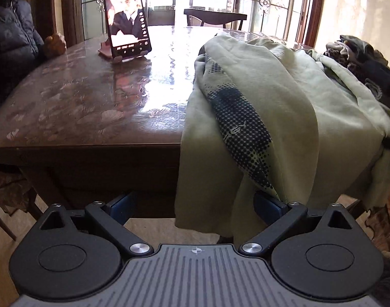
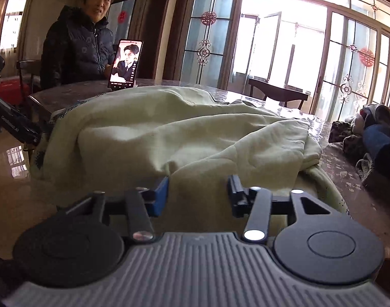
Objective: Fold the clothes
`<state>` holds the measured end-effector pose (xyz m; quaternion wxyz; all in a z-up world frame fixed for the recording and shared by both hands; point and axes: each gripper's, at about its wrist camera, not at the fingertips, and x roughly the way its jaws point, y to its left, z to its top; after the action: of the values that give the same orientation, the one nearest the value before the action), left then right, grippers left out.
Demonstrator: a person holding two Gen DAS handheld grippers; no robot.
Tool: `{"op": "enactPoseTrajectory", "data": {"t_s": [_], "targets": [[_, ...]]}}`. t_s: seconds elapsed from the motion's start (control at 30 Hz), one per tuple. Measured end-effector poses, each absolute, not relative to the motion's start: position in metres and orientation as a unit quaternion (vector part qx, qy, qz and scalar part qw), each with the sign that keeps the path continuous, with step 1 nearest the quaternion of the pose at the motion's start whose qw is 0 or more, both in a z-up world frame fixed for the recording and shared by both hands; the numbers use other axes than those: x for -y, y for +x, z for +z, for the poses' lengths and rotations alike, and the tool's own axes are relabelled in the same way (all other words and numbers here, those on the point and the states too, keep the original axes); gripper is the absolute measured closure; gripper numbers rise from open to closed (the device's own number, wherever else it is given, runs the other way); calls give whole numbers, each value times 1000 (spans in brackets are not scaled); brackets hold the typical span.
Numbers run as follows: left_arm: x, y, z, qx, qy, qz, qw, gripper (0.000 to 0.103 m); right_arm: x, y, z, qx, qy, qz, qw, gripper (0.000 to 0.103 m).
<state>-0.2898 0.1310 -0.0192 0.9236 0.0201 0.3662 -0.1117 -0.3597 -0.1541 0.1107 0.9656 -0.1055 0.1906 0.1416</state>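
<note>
Left gripper [image 1: 195,204]: held low, below the table edge, fingers spread wide. Blue pads visible on both; nothing between them. The right-side finger [image 1: 268,206] sits just at the hanging hem of the garment (touching or only in front of it, cannot tell).

Right gripper [image 2: 198,192]: level with the tabletop, fingers parted about halfway. Pale cloth lies in the gap between the pads, but the pads are not closed on it; no grip.

Garment [image 1: 284,107]: pale green sweatshirt, lying in loose folds on the table's near side. One part droops over the edge toward the floor. A dark blue dotted print runs down it diagonally in the left wrist view; the right wrist view shows only plain cloth [image 2: 182,133], rumpled, with a raised fold across the middle.

Table [image 1: 92,97]: dark, glossy, patterned top with strong window glare.

Other clothes [image 2: 369,143]: dark heap at the table's far right, apart from the green garment.

Phone [image 1: 127,18]: upright on a pinkish stand, screen lit, showing a man in a suit; stands on the table beyond the garment.

Bystander [image 2: 79,46]: person in a dark quilted jacket seated at the table's far side, near the phone.

Backdrop: glazed doors with red paper cut-outs, bright daylight.
</note>
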Motion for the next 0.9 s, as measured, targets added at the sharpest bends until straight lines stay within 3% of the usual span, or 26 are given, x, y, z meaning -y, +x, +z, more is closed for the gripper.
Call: {"op": "enactPoseTrajectory", "data": {"t_s": [0.07, 0.2, 0.43, 0.9], "targets": [[-125, -293, -15, -362, 33, -114, 925, 4, 153, -364, 114, -183, -114, 140, 966, 73], [-109, -301, -4, -354, 66, -128, 924, 4, 154, -372, 121, -168, -119, 134, 969, 83], [-90, -306, 6, -340, 111, -134, 924, 4, 200, -378, 143, -145, -44, 101, 983, 86], [-108, -299, 2, -348, 99, -123, 924, 4, 274, -362, 177, -64, -359, -176, 914, 87]]}}
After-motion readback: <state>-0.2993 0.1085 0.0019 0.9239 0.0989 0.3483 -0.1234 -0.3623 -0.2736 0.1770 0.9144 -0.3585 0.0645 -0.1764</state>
